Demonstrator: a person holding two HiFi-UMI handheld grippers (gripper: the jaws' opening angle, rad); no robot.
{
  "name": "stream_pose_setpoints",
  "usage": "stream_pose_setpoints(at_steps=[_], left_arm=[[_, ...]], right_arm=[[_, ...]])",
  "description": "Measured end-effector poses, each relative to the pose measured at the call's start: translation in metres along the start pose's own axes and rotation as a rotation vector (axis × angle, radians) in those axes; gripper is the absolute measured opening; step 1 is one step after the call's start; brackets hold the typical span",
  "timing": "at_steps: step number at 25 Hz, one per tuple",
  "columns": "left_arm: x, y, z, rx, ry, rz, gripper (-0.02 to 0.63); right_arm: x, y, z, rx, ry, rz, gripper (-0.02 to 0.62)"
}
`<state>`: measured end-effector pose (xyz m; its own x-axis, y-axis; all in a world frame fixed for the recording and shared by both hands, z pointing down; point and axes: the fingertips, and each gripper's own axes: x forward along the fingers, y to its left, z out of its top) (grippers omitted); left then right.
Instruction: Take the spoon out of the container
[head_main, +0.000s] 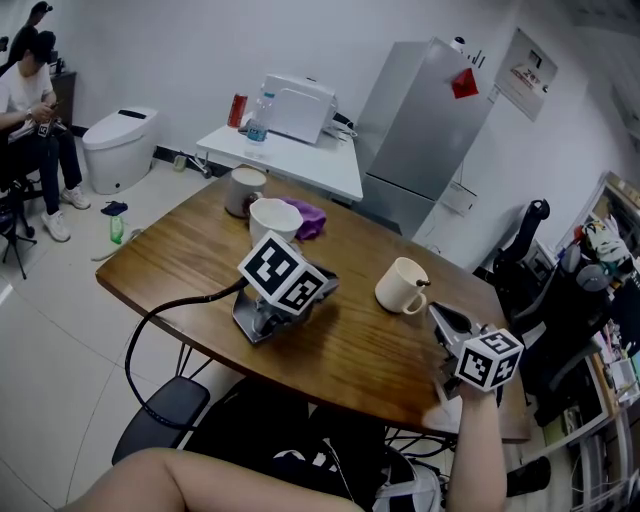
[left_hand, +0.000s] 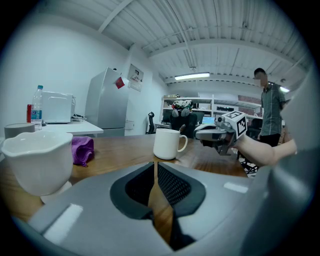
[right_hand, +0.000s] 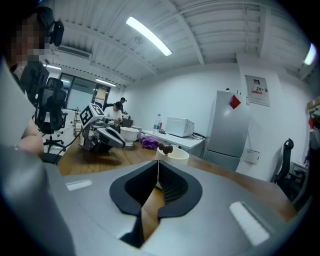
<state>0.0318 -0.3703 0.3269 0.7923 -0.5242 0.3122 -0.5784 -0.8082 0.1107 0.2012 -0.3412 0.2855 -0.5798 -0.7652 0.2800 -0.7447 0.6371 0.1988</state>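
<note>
Right gripper (head_main: 437, 310), closed on nothing, points from the desk's (head_main: 340, 355) near edge at the white mug (head_main: 400, 287) holding the spoon (right_hand: 165, 148), while the left gripper (head_main: 328, 284), likewise closed and empty, rests on the desk.

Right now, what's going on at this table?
A person holds a gripper in each hand at the wooden table. The right gripper, jaws together and empty, points at the white mug just ahead. The spoon stands inside it, not yet touched. The left gripper rests on the table, shut and empty.
</note>
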Motion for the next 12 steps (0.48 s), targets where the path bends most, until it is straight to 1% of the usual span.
stream_pose_setpoints(at_steps=[8, 12], left_arm=[[-0.001, 0.0, -0.001, 0.0, 0.0, 0.002, 0.021], [-0.001, 0.0, 0.0, -0.001, 0.001, 0.002, 0.021]], right_arm=[[0.007, -0.002, 0.01, -0.156, 0.066, -0.046, 0.015], [0.009, -0.005, 0.015, -0.215, 0.087, -0.067, 0.023]])
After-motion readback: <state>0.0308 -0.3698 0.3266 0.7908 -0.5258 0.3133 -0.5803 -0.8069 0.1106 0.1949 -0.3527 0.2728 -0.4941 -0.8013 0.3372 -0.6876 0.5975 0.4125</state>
